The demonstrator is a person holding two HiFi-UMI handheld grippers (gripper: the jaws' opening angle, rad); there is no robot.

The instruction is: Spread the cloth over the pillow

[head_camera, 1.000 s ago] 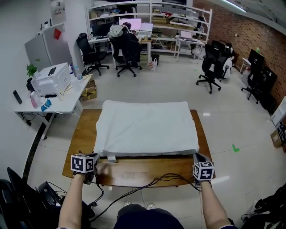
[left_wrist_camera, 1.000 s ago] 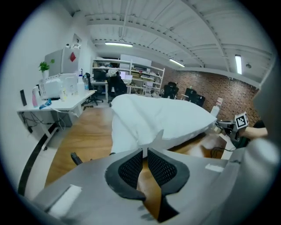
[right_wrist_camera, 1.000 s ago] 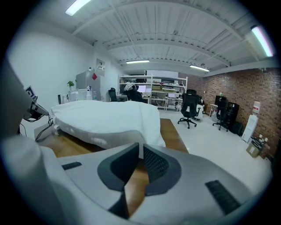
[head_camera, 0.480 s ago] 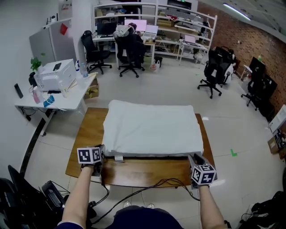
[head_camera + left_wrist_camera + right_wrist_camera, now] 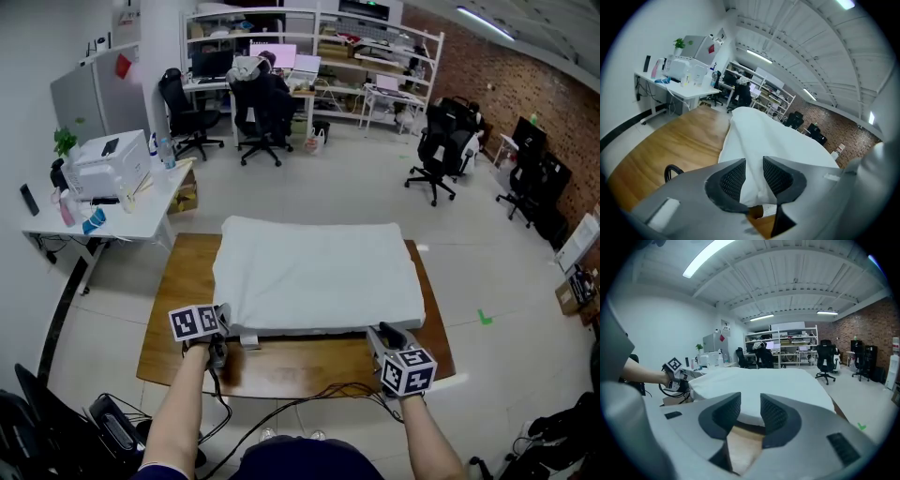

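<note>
A white cloth lies flat over the pillow on the wooden table, covering it to its edges. My left gripper is at the near left corner; in the left gripper view the gripper has its jaws opening, with a fold of the cloth lying loose between the pads. At the near right corner my right gripper is held just short of the cloth edge. In the right gripper view the gripper is open with nothing between its pads, and the cloth lies beyond them.
Black cables hang off the table's front edge. A white side table with a printer stands to the left. Office chairs and desks fill the back of the room. Bare wood shows left of the pillow.
Both grippers have come in closer to the pillow's near corners. The left jaws have let go of the cloth corner and the right jaws have parted.
</note>
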